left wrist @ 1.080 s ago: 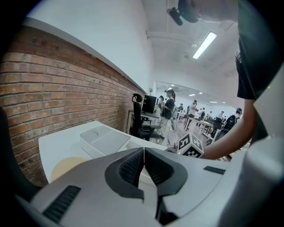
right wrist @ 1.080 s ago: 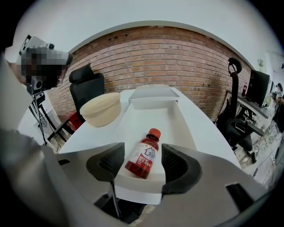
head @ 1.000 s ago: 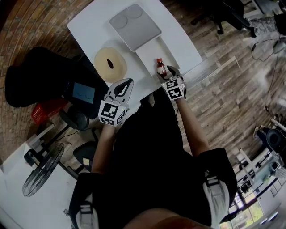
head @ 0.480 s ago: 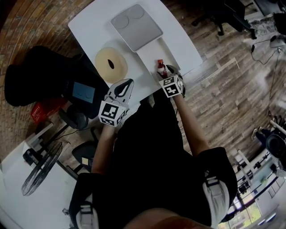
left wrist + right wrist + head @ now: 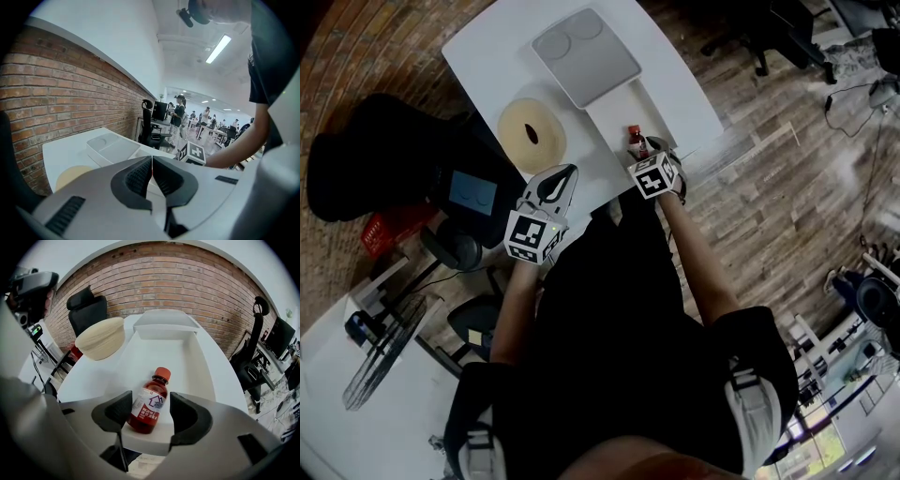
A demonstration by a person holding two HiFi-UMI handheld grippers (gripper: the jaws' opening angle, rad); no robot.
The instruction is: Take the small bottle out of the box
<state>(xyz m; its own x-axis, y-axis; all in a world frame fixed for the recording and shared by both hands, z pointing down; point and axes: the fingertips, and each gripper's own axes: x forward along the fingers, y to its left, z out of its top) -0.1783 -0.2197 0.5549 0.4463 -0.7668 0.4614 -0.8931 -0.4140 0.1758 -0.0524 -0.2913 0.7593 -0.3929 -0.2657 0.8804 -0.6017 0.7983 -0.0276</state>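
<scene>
White worktop [image 5: 487,47], brick wall [image 5: 164,277] at the far side.

Near-left edge: left claw [image 5: 152,161] is clenched, pads meeting, nothing between them. It's parked clear of the job.

Near-right: right claw [image 5: 150,403] is released, jaws spread either side of the bottle's [image 5: 154,390] lower body.

Change vs a second ago: right claw has pushed forward over the near wall of the box [image 5: 206,366], closing in until the bottle sits between the jaws. Bottle itself hasn't shifted. It stands upright, red cap [image 5: 162,374] up, on the box floor at the near end.

Can't tell if the pads touch it yet; slim gaps seem to show each side.

Read: approach is done. Next is the clench, then a lift straight up to clear the wall. Bottle isn't out, so the task is barely started.

Risk: narrow round body, so an off-centre clench could tip it.

Farther left: beige roll [image 5: 532,134] beside the box, out of the way.

Far end: grey lid [image 5: 586,54] touching the box's far edge.
</scene>
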